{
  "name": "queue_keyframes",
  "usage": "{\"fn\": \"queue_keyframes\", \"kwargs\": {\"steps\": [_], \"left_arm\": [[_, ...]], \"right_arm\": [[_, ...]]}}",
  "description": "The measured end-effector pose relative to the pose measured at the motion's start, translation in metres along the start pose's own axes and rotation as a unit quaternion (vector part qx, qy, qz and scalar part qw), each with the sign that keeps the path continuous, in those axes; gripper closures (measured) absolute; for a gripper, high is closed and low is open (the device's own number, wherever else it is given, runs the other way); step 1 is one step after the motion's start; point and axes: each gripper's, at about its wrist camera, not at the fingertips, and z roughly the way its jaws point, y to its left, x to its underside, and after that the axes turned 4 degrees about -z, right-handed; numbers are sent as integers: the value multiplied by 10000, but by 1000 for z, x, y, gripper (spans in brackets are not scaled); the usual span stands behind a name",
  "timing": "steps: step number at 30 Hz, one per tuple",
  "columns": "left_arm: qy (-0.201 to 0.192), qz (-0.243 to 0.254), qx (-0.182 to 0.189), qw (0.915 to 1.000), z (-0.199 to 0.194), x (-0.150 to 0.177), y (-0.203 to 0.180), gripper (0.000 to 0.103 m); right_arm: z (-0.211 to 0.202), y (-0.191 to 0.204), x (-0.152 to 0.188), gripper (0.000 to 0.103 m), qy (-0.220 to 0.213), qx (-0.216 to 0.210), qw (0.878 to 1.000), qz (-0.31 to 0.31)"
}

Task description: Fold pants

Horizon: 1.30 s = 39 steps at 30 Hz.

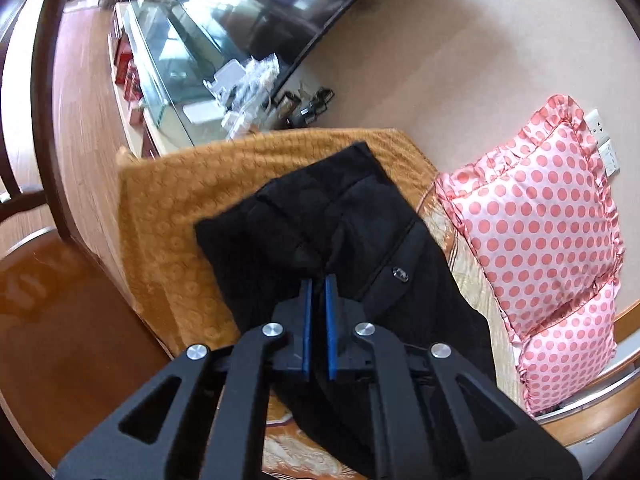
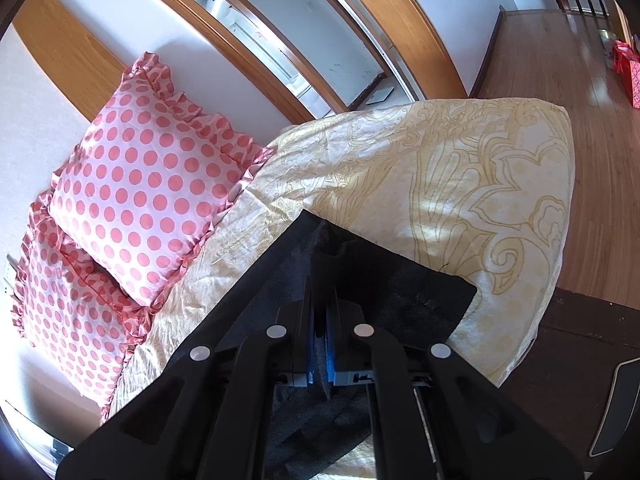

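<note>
Black pants (image 1: 340,208) lie on a bed, partly over an orange textured blanket (image 1: 172,208); a zip pocket (image 1: 400,274) shows on them. My left gripper (image 1: 319,278) is shut, its blue pads pinching a raised fold of the pants at the tips. In the right wrist view the pants (image 2: 400,292) spread over a cream patterned quilt (image 2: 440,168). My right gripper (image 2: 320,280) is shut on the pants, with dark cloth squeezed between its blue pads (image 2: 330,344) and lifted towards the camera.
Two pink polka-dot pillows (image 1: 536,216) (image 2: 148,184) lean on the wall at the bed's head. A glass-topped cabinet (image 1: 172,52) with clutter and a dark screen (image 1: 288,0) stand beyond the bed. Wooden floor (image 2: 600,140) and a red bag (image 2: 630,72) lie past the quilt's edge.
</note>
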Motion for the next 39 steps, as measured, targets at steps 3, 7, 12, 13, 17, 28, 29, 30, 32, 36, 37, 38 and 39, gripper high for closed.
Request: {"fn": "queue_keyframes", "kwargs": {"steps": [3, 7, 12, 13, 17, 28, 29, 30, 32, 36, 37, 38, 39], "left_arm": [[-97, 76, -105, 9999, -13, 0, 8, 98], [-9, 292, -523, 9982, 2, 12, 21, 97], [-607, 730, -875, 9916, -23, 19, 0, 61], [-808, 876, -882, 9890, -33, 22, -8, 54], [-1071, 1592, -525, 9800, -57, 43, -52, 37], [846, 3436, 1076, 9291, -5, 148, -158, 24], [965, 3493, 1136, 9251, -1, 153, -161, 24], [1171, 3553, 1212, 9194, 5, 159, -163, 24], [1462, 3617, 1322, 9112, 13, 170, -162, 24], [1650, 3754, 1298, 9028, 24, 183, -160, 24], [1702, 3770, 1323, 9008, 25, 183, -160, 23], [1766, 3788, 1338, 8986, 27, 184, -160, 21], [1779, 3796, 1336, 8980, 26, 185, -159, 20]], "right_arm": [[-1, 0, 0, 99, -19, -2, 10000, -30], [-3, -4, 0, 99, -14, 8, 10000, 20], [-1, -16, 2, 99, 120, -50, 9996, 242], [-1, -17, 2, 99, 137, -68, 9995, 276], [2, -20, -2, 99, 195, -174, 9991, 347], [-29, -45, 9, 99, 136, -394, 9968, 682], [-32, -45, 7, 99, 78, -366, 9973, 631], [-33, -47, 6, 99, 35, -309, 9976, 621], [-28, -47, 4, 99, 188, -181, 9985, 474], [-23, -51, 4, 95, 564, -16, 9973, 470], [-27, -49, 3, 92, 555, 48, 9976, 406], [-32, -48, 2, 84, 504, 149, 9981, 316], [-41, -44, 0, 75, 363, 453, 9982, 153]]}}
